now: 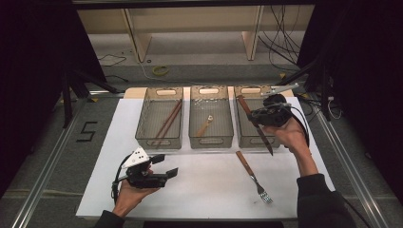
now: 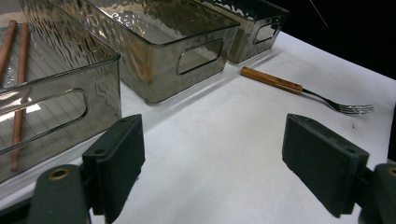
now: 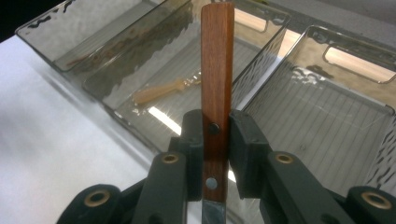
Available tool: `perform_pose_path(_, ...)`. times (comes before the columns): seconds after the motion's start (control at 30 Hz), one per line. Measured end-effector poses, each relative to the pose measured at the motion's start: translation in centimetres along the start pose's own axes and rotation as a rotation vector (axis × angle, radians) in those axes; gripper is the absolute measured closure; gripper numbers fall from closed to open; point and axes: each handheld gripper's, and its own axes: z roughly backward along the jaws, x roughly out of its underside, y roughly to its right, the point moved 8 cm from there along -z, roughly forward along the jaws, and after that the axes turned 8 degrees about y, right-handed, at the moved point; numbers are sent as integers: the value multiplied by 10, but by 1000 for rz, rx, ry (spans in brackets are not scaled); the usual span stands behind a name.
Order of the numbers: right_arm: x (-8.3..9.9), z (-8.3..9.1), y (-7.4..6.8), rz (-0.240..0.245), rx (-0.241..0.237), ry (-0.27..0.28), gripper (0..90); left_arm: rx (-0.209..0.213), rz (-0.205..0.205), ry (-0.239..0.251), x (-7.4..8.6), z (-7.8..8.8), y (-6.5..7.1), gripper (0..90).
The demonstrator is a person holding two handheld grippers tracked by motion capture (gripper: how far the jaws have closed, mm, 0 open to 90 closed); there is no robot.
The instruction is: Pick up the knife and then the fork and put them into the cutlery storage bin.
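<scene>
My right gripper (image 1: 259, 116) is shut on a wooden-handled knife (image 1: 252, 121), held above the right-hand clear bin (image 1: 248, 138). Its handle points away and its dark blade slants down toward the near side. In the right gripper view the handle (image 3: 216, 70) stands upright between the pads (image 3: 246, 144). A fork (image 1: 252, 175) with a wooden handle lies on the white mat, also seen as the fork (image 2: 299, 88) in the left gripper view. My left gripper (image 1: 166, 165) hovers low over the mat at the near left, open and with nothing between its jaws (image 2: 212, 168).
Three clear bins stand in a row at the back of the mat. The left bin (image 1: 142, 133) holds chopsticks (image 1: 168, 119). The middle bin (image 1: 211, 140) holds a small wooden utensil (image 1: 205, 126). The white mat (image 1: 204, 190) ends near the front edge.
</scene>
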Motion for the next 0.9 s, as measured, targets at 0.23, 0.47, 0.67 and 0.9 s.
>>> perform_pose_path(0.23,-15,-2,10,-12,24,25,770,-6,6,8,-1,2,-2,204)
perform_pose_path(0.47,-26,-5,22,-38,48,48,770,-7,6,9,-1,2,-3,204)
perform_pose_path(0.67,-34,-8,33,-54,77,61,769,-7,6,12,-1,1,-3,204)
perform_pose_path(0.9,-41,-16,46,-74,118,73,769,-13,10,21,-2,2,-5,204)
